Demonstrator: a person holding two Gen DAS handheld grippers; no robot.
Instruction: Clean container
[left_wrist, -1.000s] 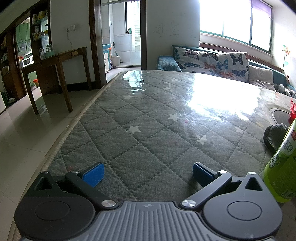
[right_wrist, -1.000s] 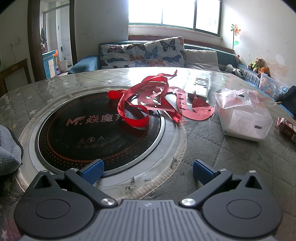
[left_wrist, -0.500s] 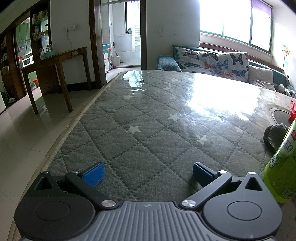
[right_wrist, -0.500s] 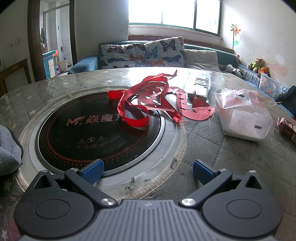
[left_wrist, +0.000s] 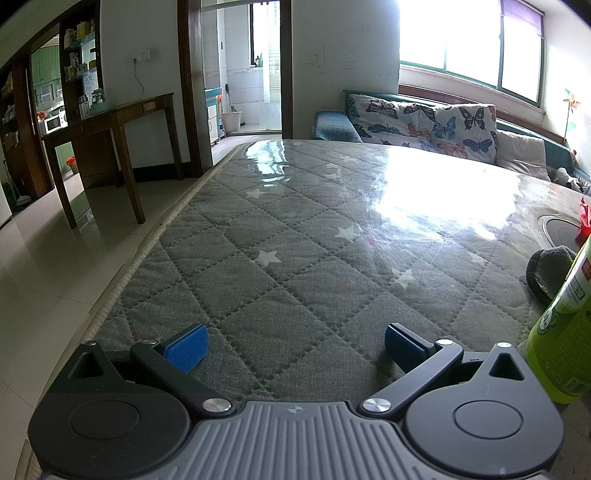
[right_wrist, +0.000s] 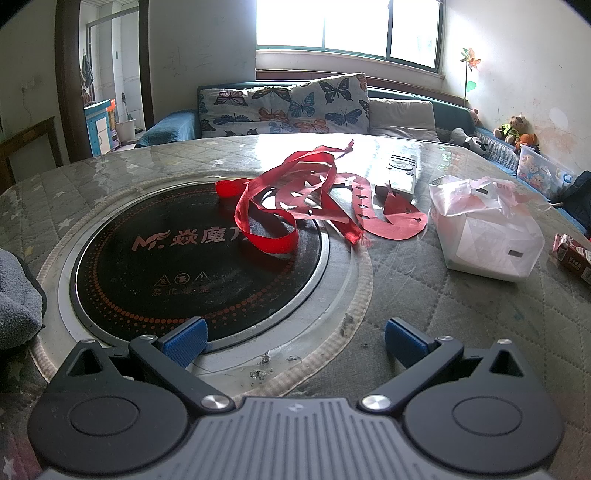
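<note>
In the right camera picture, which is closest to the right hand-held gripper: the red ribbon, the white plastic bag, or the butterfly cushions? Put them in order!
From the right hand-held gripper, nearest first:
1. Red ribbon: straight ahead, its loop lying on the black round cooktop.
2. White plastic bag: off to the right on the table; a near call with the ribbon.
3. Butterfly cushions: far back on the sofa under the window.

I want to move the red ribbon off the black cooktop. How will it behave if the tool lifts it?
The red ribbon is probably floppy and very light: it lies in loose loops and curls. Its strips overlap in a tangle, so lifting one loop would likely drag the rest. The cut-out holes suggest thin paper or fabric that may tear if pulled hard.
</note>
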